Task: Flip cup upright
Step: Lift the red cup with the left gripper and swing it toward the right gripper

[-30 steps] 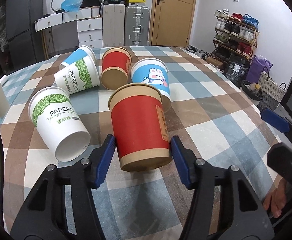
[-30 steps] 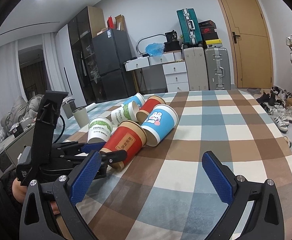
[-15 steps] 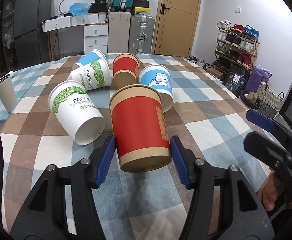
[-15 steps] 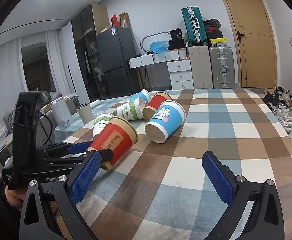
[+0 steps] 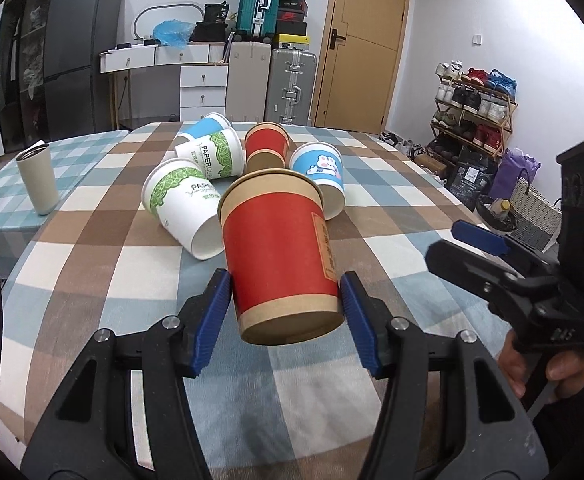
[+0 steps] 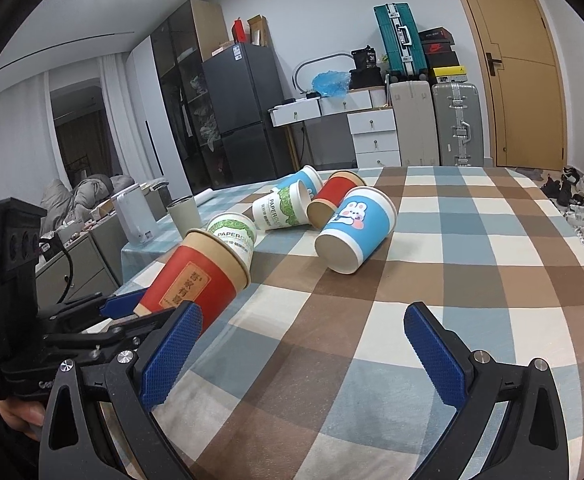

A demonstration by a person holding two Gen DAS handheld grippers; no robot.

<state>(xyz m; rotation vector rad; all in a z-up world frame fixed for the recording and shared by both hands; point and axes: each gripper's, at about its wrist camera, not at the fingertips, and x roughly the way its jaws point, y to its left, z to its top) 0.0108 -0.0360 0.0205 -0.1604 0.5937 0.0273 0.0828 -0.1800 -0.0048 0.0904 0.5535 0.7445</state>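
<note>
My left gripper [image 5: 286, 322] is shut on a red paper cup [image 5: 280, 252] near its base and holds it tilted off the checked tablecloth [image 5: 104, 256], mouth pointing away and upward. The same red cup [image 6: 200, 280] shows in the right wrist view at lower left, slanted with its mouth up to the right, with the left gripper [image 6: 140, 308] around its base. My right gripper [image 6: 299, 356] is open and empty above the table, to the right of the cup; it also shows in the left wrist view [image 5: 487, 248].
Several other paper cups lie on their sides further back: a green-print white cup [image 5: 180, 208], a second one [image 5: 212, 154], a blue cup [image 5: 208, 124], another red cup [image 5: 266, 146] and a blue bunny cup [image 5: 321, 176]. A grey tumbler [image 5: 38, 178] stands at the left.
My left gripper has lifted the red cup off the table and tipped its mouth upward. The right gripper has shifted closer to the left one and stays open.
</note>
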